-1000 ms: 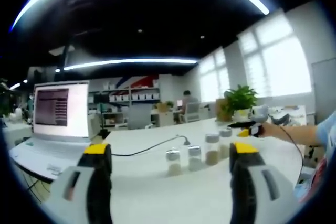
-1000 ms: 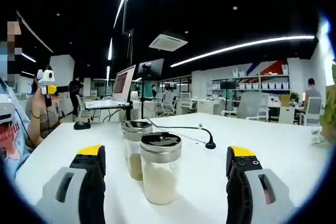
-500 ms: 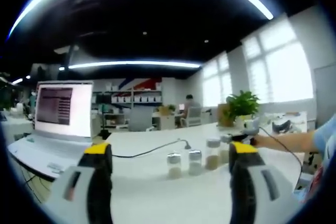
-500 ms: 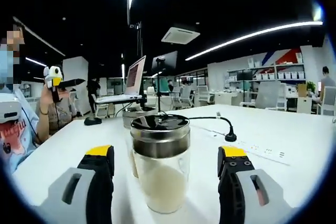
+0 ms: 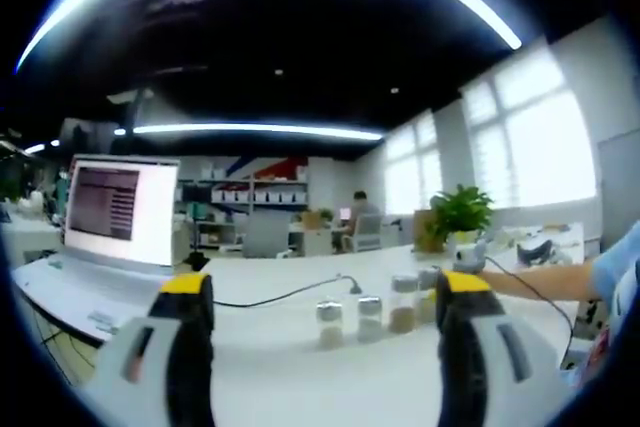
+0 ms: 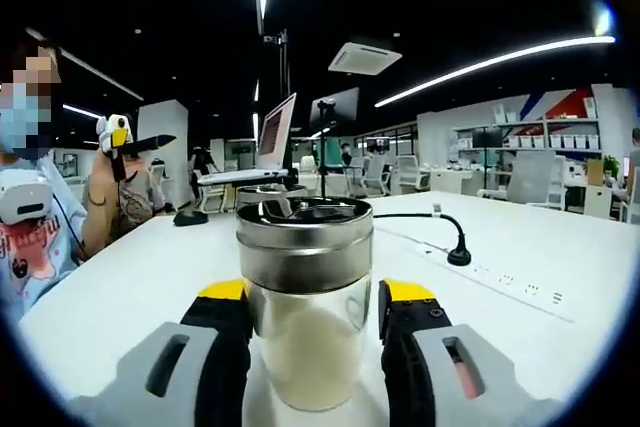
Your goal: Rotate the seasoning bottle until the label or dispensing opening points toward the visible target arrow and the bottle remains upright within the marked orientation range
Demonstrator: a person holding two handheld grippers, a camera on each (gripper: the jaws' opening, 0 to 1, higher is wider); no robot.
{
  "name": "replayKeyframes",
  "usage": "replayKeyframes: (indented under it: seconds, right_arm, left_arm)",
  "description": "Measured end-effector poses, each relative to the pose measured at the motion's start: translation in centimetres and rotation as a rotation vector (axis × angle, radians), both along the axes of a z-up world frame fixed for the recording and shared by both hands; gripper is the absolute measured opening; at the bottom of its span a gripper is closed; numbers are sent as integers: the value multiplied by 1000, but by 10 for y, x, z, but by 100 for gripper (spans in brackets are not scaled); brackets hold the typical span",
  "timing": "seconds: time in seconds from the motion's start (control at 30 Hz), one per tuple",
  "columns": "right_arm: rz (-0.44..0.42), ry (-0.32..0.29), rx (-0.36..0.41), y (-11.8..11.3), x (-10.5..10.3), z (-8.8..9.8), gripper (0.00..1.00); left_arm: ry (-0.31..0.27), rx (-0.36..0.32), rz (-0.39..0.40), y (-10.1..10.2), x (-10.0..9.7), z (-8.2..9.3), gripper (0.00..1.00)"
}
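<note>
Hugging the seasoning bottle (image 6: 305,322) snugly, the right gripper (image 6: 312,307) had it pinched for twisting; the left gripper (image 5: 325,297) hung wide open, holding nothing.

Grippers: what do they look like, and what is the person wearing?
Each gripper has two chunky jaws, grey at the base, black higher up, with yellow tips: the left gripper and the right gripper. In the left gripper view, a light blue sleeve shows, with a thin dark cable alongside.

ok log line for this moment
right gripper: closing around bottle, contact unclear | bottle: upright on table | left gripper: open, idle | arrow: unseen
</note>
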State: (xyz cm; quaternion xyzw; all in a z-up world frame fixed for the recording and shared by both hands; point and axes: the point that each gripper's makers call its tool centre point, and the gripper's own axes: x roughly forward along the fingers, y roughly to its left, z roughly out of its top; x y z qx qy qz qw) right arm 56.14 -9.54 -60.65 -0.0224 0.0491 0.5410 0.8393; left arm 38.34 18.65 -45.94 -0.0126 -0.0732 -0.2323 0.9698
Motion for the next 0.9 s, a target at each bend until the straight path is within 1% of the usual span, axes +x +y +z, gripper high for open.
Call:
replayKeyframes:
  seconds: [0.07,0.17,0.23,0.3,0.47,0.57,0.67,0.7,0.77,0.8,0.87,0.9]
  right_arm:
    - [17,-6,-8,3,-4,0,45]
    - [-2,2,-12,3,-6,-1,45]
    - [-15,-3,-17,4,-8,-1,45]
    - [-33,-15,-19,5,-7,-1,44]
    - [-74,-19,10,2,-3,-1,44]
    - [-84,-12,33,1,-4,0,44]
    - [-93,-16,37,0,-8,0,44]
    - [-105,-8,48,1,-9,0,44]
    - [-116,-12,38,1,-13,0,44]
    - [-117,-12,37,1,-16,0,44]
    - [-119,-12,30,-1,-23,0,43]
    - [-122,-14,32,-5,-22,1,43]
  left_arm:
    - [6,3,-3,-1,1,-2,98]
    - [12,-2,-14,-4,2,-3,97]
    - [2,-22,-4,-4,2,-2,94]
    - [-7,-28,4,-3,2,0,93]
    - [-7,-61,6,4,1,3,92]
    - [-4,-47,20,6,2,2,91]
    - [6,-33,18,4,4,-1,91]
    - [9,-31,11,3,4,-2,90]
    - [9,-32,-9,-1,4,-3,88]
    - [12,-31,-28,-5,3,-4,88]
    - [16,-25,-39,-10,3,-6,88]
    - [17,-21,-41,-12,4,-7,88]
